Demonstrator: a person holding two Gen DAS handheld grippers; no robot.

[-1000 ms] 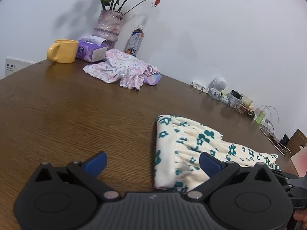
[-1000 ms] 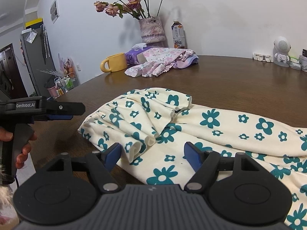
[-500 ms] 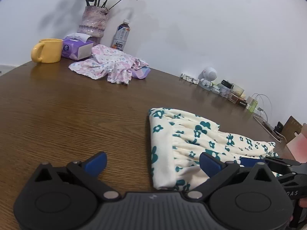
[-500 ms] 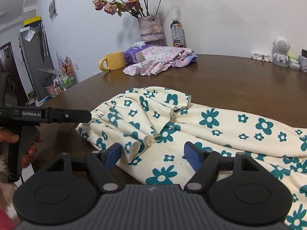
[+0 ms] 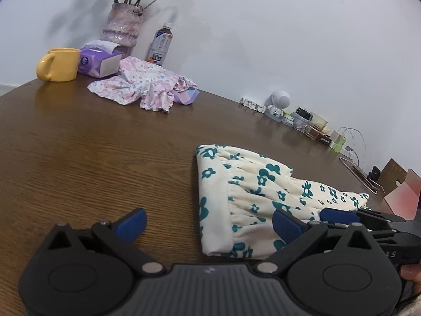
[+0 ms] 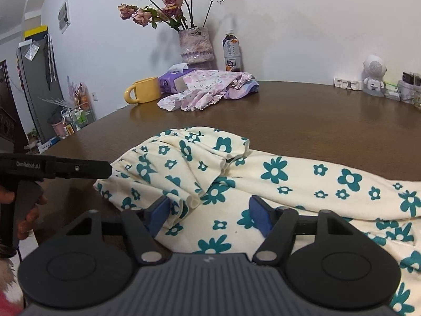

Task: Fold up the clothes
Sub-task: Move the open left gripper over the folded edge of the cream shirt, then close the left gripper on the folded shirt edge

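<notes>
Cream garment w/ teal flowers (image 6: 276, 176) lies on the brown wooden table (image 5: 79, 158), near its front edge. Long axis runs left–right in the right wrist view: gathered, elastic-looking end (image 5: 218, 197) at the left, plain fabric trailing off to the right & out of frame. In the left wrist view that gathered end faces the camera, w/ the rest stretching away to the right. Top layer is doubled back over itself near the gathered end, so it lies bunched, not flat. Left gripper (image 5: 209, 222) has its blue pads spread wide; left pad (image 5: 133, 221) over bare table, right pad over the garment's near edge, gripping nothing. Right gripper (image 6: 210, 214) also spread, pads either side of a fabric ridge, not pinching it; can't tell if they touch the cloth. At the far side of the table, well apart: pink floral clothes pile (image 5: 147, 85), yellow mug (image 5: 59, 64), purple tissue box (image 5: 98, 60), vase of roses (image 6: 196, 44), drink bottle (image 6: 232, 51).
</notes>
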